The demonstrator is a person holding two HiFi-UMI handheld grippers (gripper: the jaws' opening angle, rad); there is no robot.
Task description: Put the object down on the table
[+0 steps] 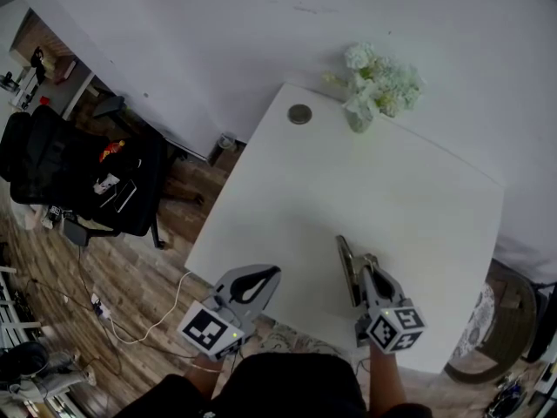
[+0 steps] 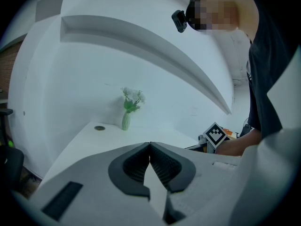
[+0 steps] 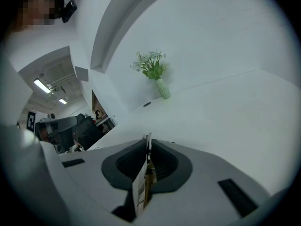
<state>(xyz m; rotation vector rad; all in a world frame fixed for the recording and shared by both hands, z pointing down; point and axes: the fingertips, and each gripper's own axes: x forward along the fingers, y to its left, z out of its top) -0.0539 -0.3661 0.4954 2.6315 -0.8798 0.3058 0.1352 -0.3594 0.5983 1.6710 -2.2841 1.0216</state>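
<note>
Closest to the head camera, at the bottom of the frame, are the two hand-held tools, each with a marker cube at its rear. At lower left the left gripper [image 1: 268,274] hangs over the near corner of the white desk [image 1: 287,190]. In its own view the left gripper [image 2: 149,147] has its dark ribbed pads pressed together with nothing between them.

At lower right the right gripper [image 1: 364,273] is clamped on a thin flat object [image 1: 345,266], olive-brown in the head view, standing on edge. In the right gripper view the jaws of the right gripper [image 3: 147,153] pinch the flat object [image 3: 140,188], whose pale and brown edges run back between the pads. It sits over the near part of the desk, right of centre. It looks to be just above the surface, though contact cannot be made out.

At the upper right of the desk stands a vase of flowers [image 1: 372,90], with a small round disc [image 1: 299,114] to its left. A black office chair [image 1: 78,177] stands on the wooden floor [image 1: 130,294] at far left.
</note>
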